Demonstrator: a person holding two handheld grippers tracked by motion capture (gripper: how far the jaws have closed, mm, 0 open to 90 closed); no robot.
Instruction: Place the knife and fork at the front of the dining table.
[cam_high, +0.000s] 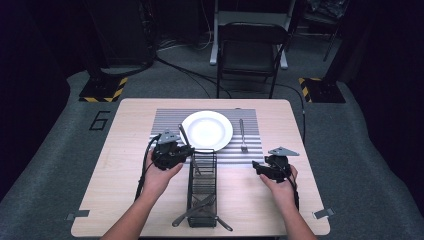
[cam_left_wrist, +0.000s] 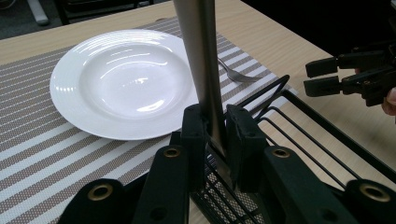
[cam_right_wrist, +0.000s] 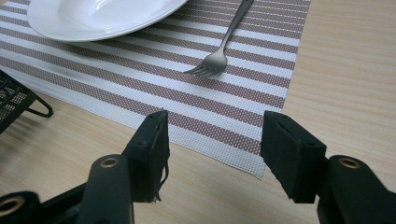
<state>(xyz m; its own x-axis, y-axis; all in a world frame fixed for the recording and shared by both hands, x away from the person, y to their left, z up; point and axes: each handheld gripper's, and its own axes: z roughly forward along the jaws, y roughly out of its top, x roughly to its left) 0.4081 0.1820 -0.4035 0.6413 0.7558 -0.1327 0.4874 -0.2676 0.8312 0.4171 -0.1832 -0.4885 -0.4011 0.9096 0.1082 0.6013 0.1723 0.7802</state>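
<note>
Utensils (cam_high: 200, 209) lie in our basket (cam_high: 202, 165) at the tabletop's near edge; left gripper (cam_left_wrist: 215, 140) clamps a knife (cam_left_wrist: 201, 70), right gripper (cam_right_wrist: 212, 149) gapes empty.

Bright lit table (cam_high: 125, 150), dark surroundings (glare on plate (cam_left_wrist: 70, 93)).

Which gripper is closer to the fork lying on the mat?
Right. The right hand-held gripper sits just below the fork, jaws open; the left hand-held gripper is across the plate, gripping a utensil.

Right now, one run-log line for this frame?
left gripper: shut on knife, over wire caddy | right gripper: open, empty, near fork | plate: empty, on placemat
</note>
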